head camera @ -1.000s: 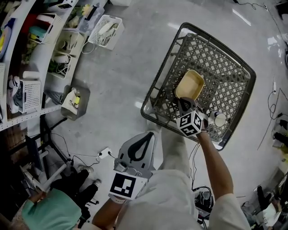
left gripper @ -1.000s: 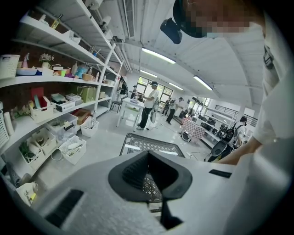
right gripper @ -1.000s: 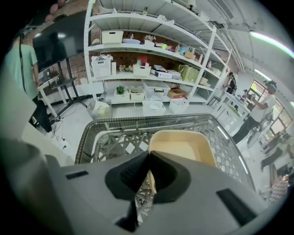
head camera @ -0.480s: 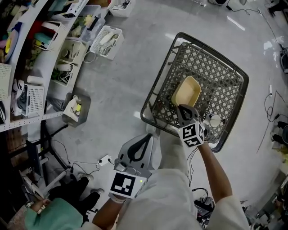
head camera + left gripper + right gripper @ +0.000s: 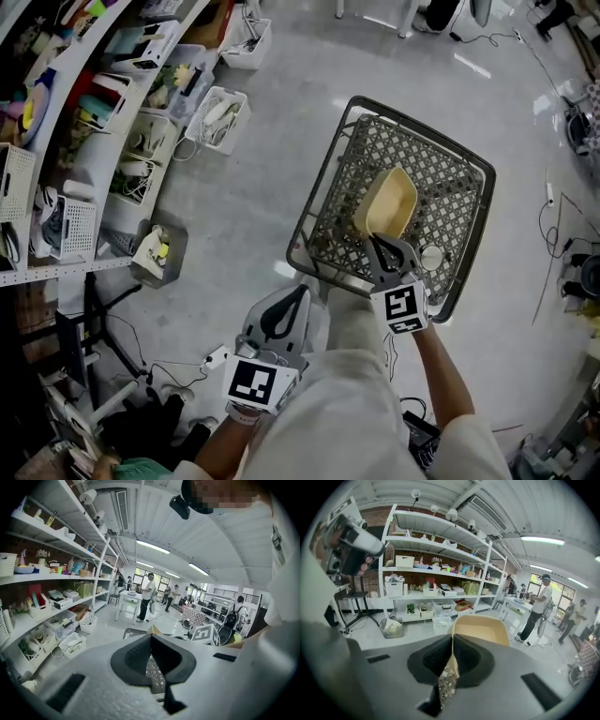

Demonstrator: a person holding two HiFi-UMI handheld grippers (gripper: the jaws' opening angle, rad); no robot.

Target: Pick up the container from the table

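A beige rectangular container [image 5: 386, 202] hangs tilted over a grey mesh cart basket [image 5: 322, 178] on the floor. My right gripper [image 5: 380, 242] is shut on the container's near rim; in the right gripper view the rim of the container [image 5: 480, 630] runs between the closed jaws of the right gripper [image 5: 453, 638]. My left gripper [image 5: 298, 289] is held low near my body, left of the cart, shut with nothing in it. The left gripper view shows the left gripper [image 5: 151, 637] with jaws together and the cart's mesh beyond.
A small round white object [image 5: 431, 258] lies in the cart's near right corner. Shelving [image 5: 94, 112] packed with bins lines the left side, with white baskets [image 5: 218, 117] and a small bin [image 5: 155, 248] on the floor. Cables trail at right. People stand far off.
My right gripper and the container have drifted slightly left and up in view over the cart. The head view has shifted toward the shelves. The left gripper stays shut near my body.
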